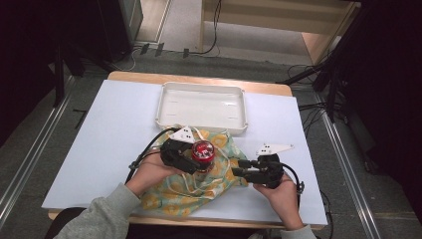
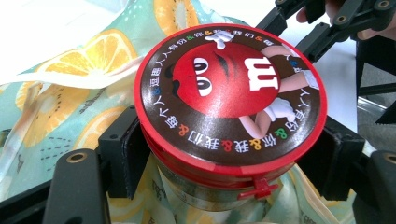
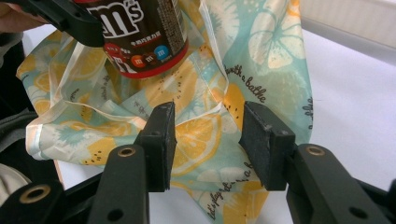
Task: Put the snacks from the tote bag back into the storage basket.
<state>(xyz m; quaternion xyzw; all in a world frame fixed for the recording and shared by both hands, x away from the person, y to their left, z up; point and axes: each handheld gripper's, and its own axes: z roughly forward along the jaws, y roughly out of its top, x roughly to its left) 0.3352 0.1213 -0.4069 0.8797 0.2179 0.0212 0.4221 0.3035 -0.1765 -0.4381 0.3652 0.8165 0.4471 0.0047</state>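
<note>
Left gripper (image 1: 191,158) clamped on a round red-lidded candy tin (image 1: 203,152), jaws on opposite sides of the body just under the lid; tin upright, its axis vertical, lid facing up. It hangs over the middle of a citrus-print cloth bag (image 1: 171,196) lying crumpled on the white table (image 1: 114,129).

Right gripper (image 1: 240,168) sits at the bag's right edge, jaws spread wide with nothing between them, bag fabric lying just ahead of and between the pads (image 3: 161,140).

The tin lies left of and above the right gripper (judging by the right gripper view). Right hand is nearer the bag's loose edge, so opening the mouth likely falls to it.

White tray (image 1: 164,102) beyond the bag.
</note>
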